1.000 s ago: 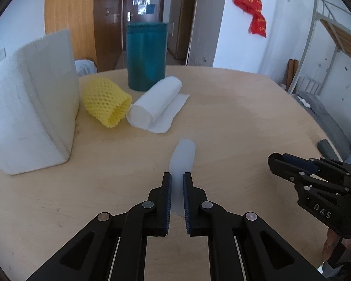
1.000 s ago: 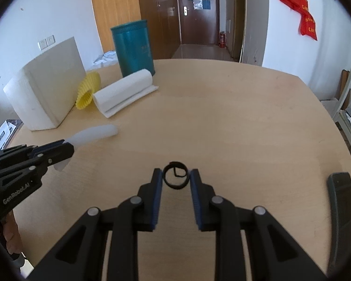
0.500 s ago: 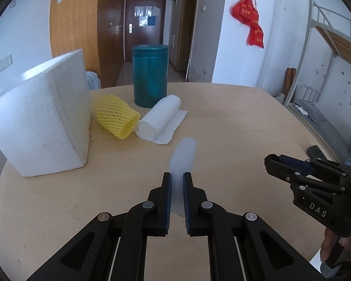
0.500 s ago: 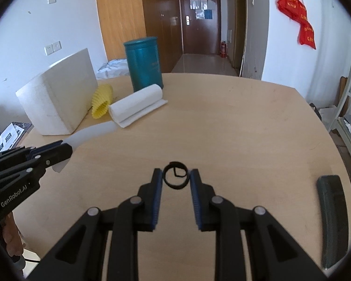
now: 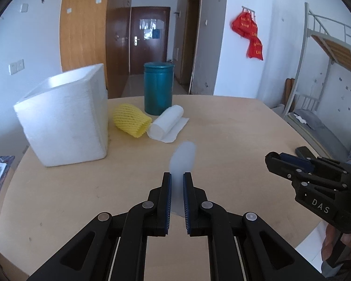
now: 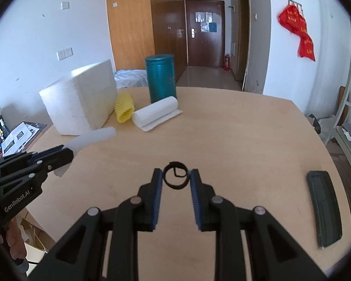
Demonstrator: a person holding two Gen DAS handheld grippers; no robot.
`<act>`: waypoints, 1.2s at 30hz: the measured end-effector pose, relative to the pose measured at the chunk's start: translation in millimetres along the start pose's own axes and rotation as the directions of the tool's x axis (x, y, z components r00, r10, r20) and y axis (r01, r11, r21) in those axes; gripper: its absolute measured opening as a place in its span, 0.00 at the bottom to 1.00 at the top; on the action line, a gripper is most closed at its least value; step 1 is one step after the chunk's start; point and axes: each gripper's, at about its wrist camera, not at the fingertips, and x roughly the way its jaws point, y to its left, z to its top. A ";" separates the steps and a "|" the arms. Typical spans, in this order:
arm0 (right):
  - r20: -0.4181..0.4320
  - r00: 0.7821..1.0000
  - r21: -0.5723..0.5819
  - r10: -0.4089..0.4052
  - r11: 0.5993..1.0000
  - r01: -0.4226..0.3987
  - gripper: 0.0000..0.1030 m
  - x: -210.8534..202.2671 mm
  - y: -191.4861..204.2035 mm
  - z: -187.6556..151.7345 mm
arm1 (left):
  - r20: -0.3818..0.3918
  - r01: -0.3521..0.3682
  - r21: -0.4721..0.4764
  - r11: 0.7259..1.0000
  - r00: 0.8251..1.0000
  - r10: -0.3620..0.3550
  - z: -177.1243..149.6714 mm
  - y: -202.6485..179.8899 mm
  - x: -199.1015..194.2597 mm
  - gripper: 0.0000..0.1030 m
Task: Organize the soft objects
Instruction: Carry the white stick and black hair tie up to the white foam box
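The left gripper [image 5: 177, 185] has its jaws drawn narrow, clamped on a thin, pale, translucent foam sheet [image 5: 183, 159]. The sheet runs between the two pads and sticks out forward past the tips, above the wooden table [image 5: 234, 135]; its far end is blurred. In the right wrist view the same sheet [image 6: 91, 139] juts from the left gripper [image 6: 58, 155] toward the white foam block [image 6: 82, 100].

The right gripper [image 6: 176, 175] pinches a small black ring [image 6: 176, 175] at its very tips, one pad on each side, jaws partly closed around it. The ring is off the table. From the left wrist view the right gripper [image 5: 272, 161] shows side-on and the ring cannot be made out.

Just right of the foam block lies a yellow foam net sleeve [image 5: 131, 123]. Beside that, further from the block, is a white foam roll [image 5: 166, 123], partly unrolled. A teal canister [image 5: 158, 87] stands behind the roll. Well away from the block, near the table's right edge, lies a dark flat case [image 6: 324, 207].
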 end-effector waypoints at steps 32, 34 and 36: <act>0.070 0.981 -0.165 0.181 0.972 -0.167 0.27 -29.4 110.8 2.7 | 0.117 -0.181 -0.137 0.974 0.973 0.198 -41.4 74.5 -96.5 0.10; 0.068 0.978 -0.176 0.198 0.967 -0.184 0.27 -26.3 118.4 6.0 | 0.118 -0.195 -0.151 0.969 0.970 0.213 -41.3 83.0 -99.0 0.10; 0.061 0.975 -0.190 0.214 0.961 -0.199 0.27 -21.8 126.4 9.7 | 0.118 -0.205 -0.165 0.965 0.967 0.226 -40.7 90.6 -100.4 0.10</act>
